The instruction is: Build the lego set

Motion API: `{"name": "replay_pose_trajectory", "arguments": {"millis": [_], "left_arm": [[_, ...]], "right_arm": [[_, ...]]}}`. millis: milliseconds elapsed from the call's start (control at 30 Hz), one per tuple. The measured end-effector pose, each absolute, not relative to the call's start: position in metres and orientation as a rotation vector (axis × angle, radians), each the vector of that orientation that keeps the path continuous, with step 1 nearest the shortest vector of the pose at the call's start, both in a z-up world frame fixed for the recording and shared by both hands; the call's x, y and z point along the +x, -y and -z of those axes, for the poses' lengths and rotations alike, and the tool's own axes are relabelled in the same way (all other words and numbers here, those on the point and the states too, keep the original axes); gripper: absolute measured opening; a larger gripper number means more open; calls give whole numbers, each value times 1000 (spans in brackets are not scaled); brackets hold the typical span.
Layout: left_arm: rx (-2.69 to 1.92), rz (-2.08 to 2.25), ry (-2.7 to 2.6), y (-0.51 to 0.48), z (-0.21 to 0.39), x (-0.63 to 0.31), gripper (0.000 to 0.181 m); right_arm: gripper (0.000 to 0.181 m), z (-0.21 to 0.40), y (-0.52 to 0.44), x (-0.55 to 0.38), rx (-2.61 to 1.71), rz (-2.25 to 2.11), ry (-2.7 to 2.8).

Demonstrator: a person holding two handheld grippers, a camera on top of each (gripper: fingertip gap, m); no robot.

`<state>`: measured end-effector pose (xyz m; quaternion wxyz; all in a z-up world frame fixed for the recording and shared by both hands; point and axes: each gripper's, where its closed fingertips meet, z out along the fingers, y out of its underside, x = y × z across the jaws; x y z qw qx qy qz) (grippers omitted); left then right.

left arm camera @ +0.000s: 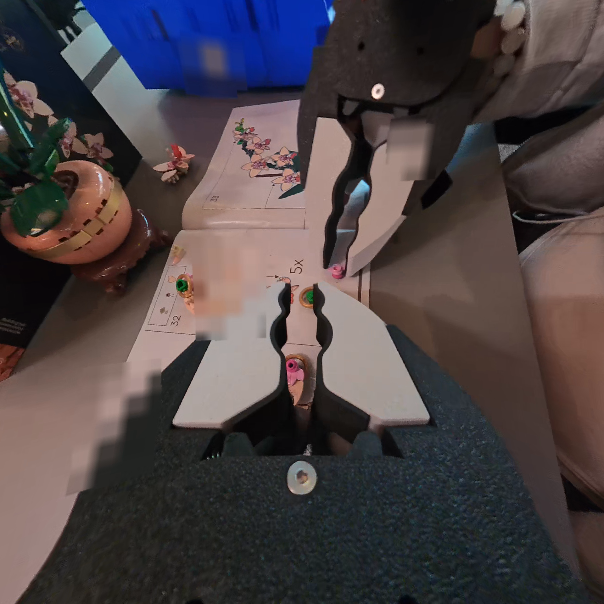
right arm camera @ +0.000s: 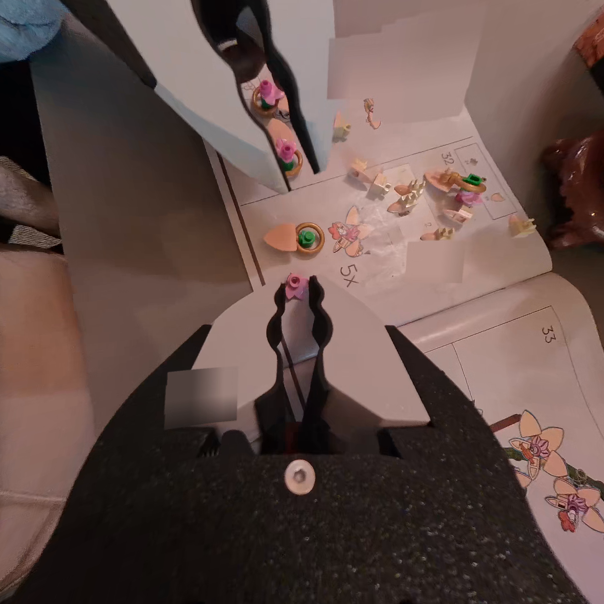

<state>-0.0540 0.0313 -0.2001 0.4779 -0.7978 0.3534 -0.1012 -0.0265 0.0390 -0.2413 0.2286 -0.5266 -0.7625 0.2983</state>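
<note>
My right gripper (right arm camera: 298, 285) is shut on a small pink flower piece (right arm camera: 295, 289) that rests on the open instruction booklet (right arm camera: 376, 294). The left wrist view shows the gripper (left arm camera: 339, 265) coming down from the upper right onto the piece (left arm camera: 337, 271). A tan petal with a gold ring and green stud (right arm camera: 295, 241) lies just beyond it. My left gripper (left arm camera: 302, 288) is open and empty, hovering over the page (right arm camera: 302, 179). Two gold rings with pink flowers (right arm camera: 287, 153) show between its fingers. The ring with the green stud (left arm camera: 307, 295) lies just past its tips.
Several loose cream and tan pieces (right arm camera: 408, 196) and another ring assembly (right arm camera: 467, 186) lie on the page. A built orchid in a pink pot (left arm camera: 65, 209) stands on the left before a dark box (left arm camera: 49, 98). A finished flower (left arm camera: 175, 163), a blue crate (left arm camera: 212, 42) and a person's lap (left arm camera: 555, 228) surround the booklet. Across from one pair of fingers to the other is roughly 5 cm.
</note>
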Motion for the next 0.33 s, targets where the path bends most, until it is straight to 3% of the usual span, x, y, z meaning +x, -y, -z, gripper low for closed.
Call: {"name": "replay_pose_trajectory", "arguments": {"millis": [67,333], "left_arm": [[-1912,227,-924,-29,201,-51,15],[-1741,140,-1079,-26,198,-35,18]], "right_arm": [[3,237,-40,-26,-1444,-881,2096],[1,208,-37,-28,-1618,-1532,1967]]}}
